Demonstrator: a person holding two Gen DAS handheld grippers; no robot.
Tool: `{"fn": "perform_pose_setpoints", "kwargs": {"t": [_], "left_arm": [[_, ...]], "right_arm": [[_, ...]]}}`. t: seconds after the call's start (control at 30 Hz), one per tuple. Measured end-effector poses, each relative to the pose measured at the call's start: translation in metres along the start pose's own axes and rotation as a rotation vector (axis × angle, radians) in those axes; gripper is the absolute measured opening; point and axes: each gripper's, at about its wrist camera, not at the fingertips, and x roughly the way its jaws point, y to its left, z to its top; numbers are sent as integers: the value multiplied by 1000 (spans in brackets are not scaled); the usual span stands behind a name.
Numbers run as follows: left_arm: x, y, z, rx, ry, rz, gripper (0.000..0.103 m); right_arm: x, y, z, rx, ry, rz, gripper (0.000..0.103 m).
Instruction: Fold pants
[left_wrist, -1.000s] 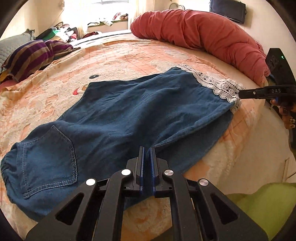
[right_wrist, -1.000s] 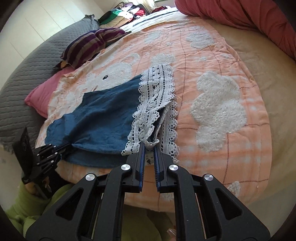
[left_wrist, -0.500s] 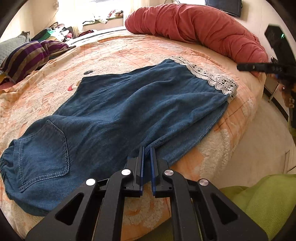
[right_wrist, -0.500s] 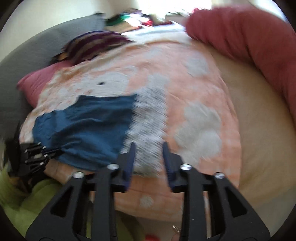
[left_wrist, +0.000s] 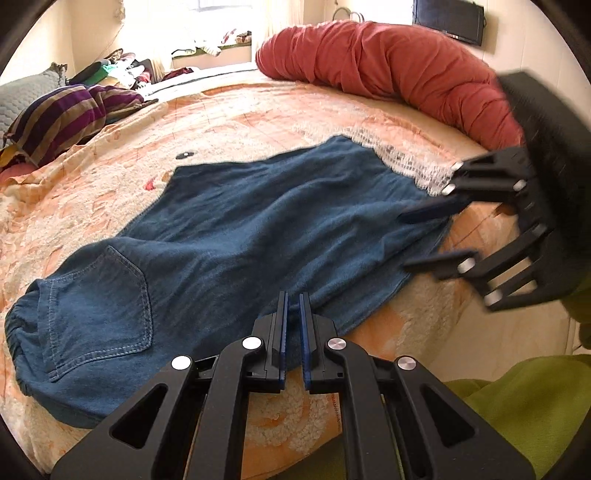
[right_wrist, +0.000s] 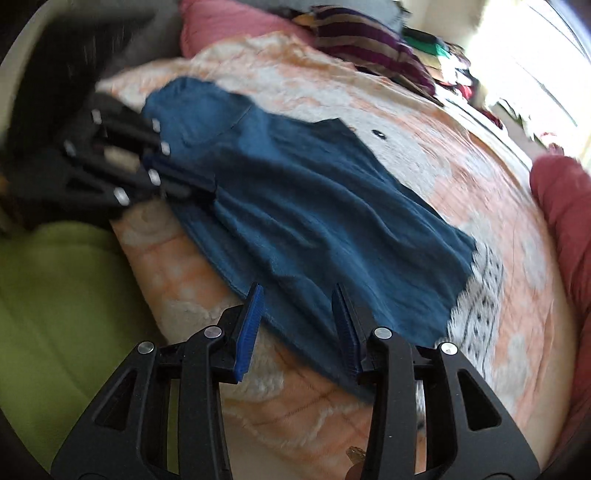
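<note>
Blue denim pants (left_wrist: 258, 229) lie flat across the orange blanket (left_wrist: 258, 110), back pocket at the left, white lace hem (left_wrist: 410, 162) at the right. My left gripper (left_wrist: 291, 295) is shut on the pants' near edge, with blue cloth pinched between its pads. In the right wrist view the same pants (right_wrist: 314, 206) stretch from the left gripper (right_wrist: 199, 181) to the lace hem (right_wrist: 480, 295). My right gripper (right_wrist: 299, 291) stands open just above the near edge of the leg, its pads pressing on nothing. From the left wrist it shows as a blurred right gripper (left_wrist: 404, 240) near the hem.
A long red bolster (left_wrist: 388, 70) runs along the bed's far right side. A purple-striped pillow (left_wrist: 62, 114) and a pile of clothes lie at the far left. The bed's edge drops off just in front of me, where a person's green garment (left_wrist: 517, 406) shows.
The right gripper let go of the lace hem, opened, rolled and swung along the bed edge toward the left gripper. The hem now lies flat. The left gripper kept its grip.
</note>
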Motion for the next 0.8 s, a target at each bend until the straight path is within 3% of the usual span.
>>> {"fn": "perform_pose_setpoints", "kwargs": {"t": [0.07,0.13,0.4,0.47,0.53,0.57,0.63,0.7,0.73,0.8], "left_arm": [[-2,2,0,-6,-6,-5,5],[-4,3,0,-10,-5,-9,5],[-6,-5,-2,43,-21,-51,9],[-3,-8,-4,65,-9,-68,30],[0,-10,-5,79,1,-72,42],[1,-12,-6,88,2,-68,42],[5,-13,-5,98,18,-47,42],[12,-13,-7,102,48,-14,29],[15,-12,-8,100,59,-8,14],[13,-10,-9,91,65,-32,7]], "right_arm": [[6,-1,0,-8,21,14,23],[4,-7,-2,19,19,58,4],[-25,-27,-7,125,-45,213,0],[-25,-28,-9,136,-46,229,0],[-20,-26,-11,141,-34,237,0],[-19,-24,-12,138,-24,238,0],[-15,-19,-13,113,-8,239,2],[-21,-21,-15,131,-23,264,3],[-28,-25,-16,148,-50,263,3],[-39,-36,-18,181,-87,239,8]]}}
